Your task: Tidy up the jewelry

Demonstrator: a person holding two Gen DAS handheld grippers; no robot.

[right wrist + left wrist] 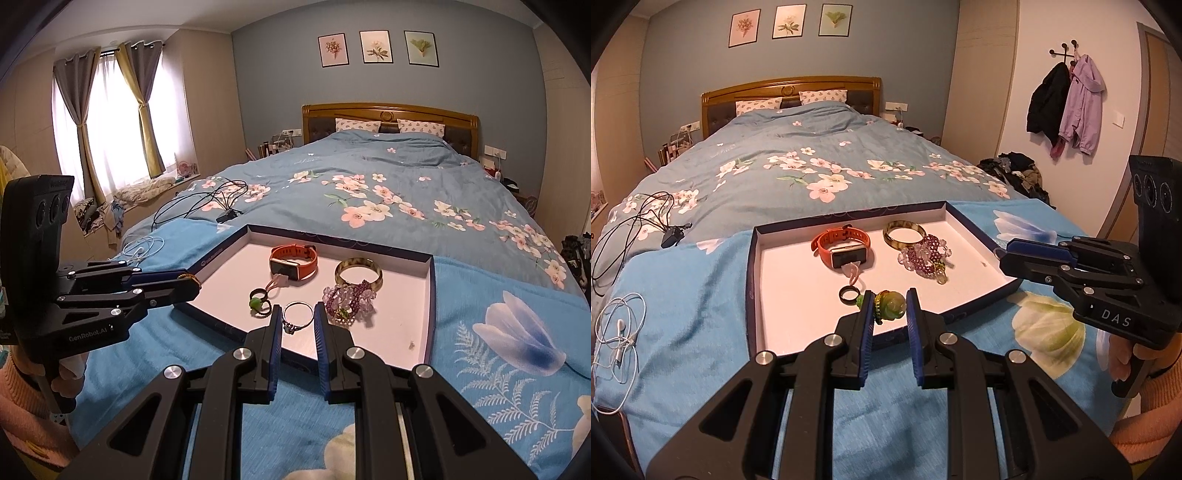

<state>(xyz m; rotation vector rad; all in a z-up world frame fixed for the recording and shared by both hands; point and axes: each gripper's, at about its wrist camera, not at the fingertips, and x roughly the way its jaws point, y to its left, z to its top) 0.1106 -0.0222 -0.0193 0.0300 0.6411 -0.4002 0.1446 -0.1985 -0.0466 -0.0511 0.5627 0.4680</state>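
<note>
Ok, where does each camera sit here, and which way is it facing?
Left wrist: on the left gripper, looking along its jaws over the tray toward the headboard; the right gripper and a hand show at right.
Right wrist: on the right gripper, facing the same tray from further right; the left gripper and a sleeve show at left.
Shared: tray, orange watch, bangle, bed, framed prints.
</note>
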